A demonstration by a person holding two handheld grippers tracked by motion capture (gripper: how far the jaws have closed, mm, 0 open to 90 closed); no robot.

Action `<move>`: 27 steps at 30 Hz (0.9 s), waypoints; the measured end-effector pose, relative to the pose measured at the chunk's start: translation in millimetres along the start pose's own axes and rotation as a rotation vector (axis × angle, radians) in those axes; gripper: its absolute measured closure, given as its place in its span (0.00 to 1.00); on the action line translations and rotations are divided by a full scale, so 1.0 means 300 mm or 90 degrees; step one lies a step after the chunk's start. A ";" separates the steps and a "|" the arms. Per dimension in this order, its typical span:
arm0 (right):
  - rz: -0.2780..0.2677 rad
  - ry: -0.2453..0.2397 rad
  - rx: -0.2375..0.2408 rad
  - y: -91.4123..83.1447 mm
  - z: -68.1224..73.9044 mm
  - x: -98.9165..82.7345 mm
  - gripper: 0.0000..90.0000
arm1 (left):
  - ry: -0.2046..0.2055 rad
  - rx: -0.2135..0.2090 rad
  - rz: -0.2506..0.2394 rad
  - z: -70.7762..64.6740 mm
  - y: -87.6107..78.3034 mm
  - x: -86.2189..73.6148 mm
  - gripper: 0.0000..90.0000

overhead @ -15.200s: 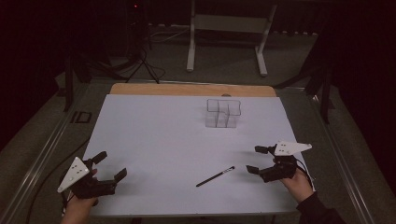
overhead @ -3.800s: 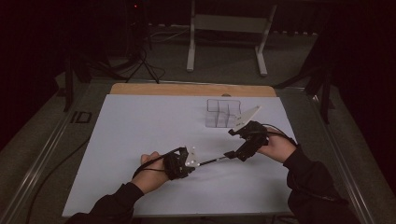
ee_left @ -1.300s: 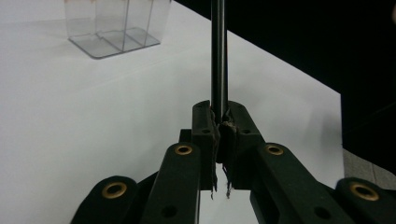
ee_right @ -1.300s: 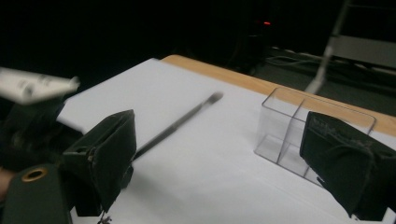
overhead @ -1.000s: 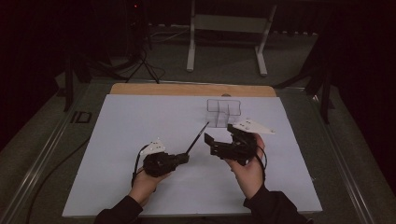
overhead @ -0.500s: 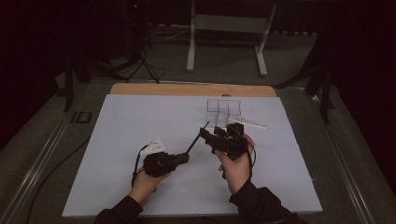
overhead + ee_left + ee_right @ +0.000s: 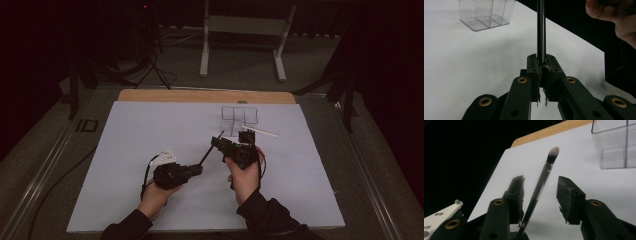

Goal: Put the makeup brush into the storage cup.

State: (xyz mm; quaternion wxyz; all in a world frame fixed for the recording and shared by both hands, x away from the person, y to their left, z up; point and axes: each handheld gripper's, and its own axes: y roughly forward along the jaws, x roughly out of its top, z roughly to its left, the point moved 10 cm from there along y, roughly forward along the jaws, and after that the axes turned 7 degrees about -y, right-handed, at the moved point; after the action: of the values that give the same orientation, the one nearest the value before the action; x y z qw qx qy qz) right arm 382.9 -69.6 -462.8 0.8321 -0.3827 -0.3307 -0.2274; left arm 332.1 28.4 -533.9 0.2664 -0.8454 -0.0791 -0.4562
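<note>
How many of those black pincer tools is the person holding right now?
2. The left gripper is in the hand at the near left, shut on a makeup brush. The right gripper is in the other hand, near the clear box, with its jaws open around the brush.

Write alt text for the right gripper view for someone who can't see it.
A slim makeup brush rises between the right gripper and its two open black jaws, bristles up, untouched by either. Behind lie a white table and a clear plastic box at upper right.
</note>
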 end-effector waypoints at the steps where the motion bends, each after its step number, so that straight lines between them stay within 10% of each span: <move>1: 0.003 0.008 0.001 0.004 -0.001 -0.001 0.70 | -0.001 -0.003 0.001 -0.001 0.001 0.000 0.95; 18: 0.024 0.045 0.038 0.019 0.006 -0.007 0.93 | -0.006 -0.008 0.024 -0.009 0.019 -0.023 0.94; 27: 0.007 -0.014 0.080 0.004 0.057 0.018 0.94 | -0.015 -0.010 0.028 -0.014 0.017 -0.015 0.74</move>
State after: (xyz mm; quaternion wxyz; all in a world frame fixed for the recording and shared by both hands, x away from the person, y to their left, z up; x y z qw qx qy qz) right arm 380.8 -56.0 -451.3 0.8521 -0.3337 -0.3514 -0.1976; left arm 328.3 22.4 -537.7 0.2688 -0.8545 -0.0599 -0.4405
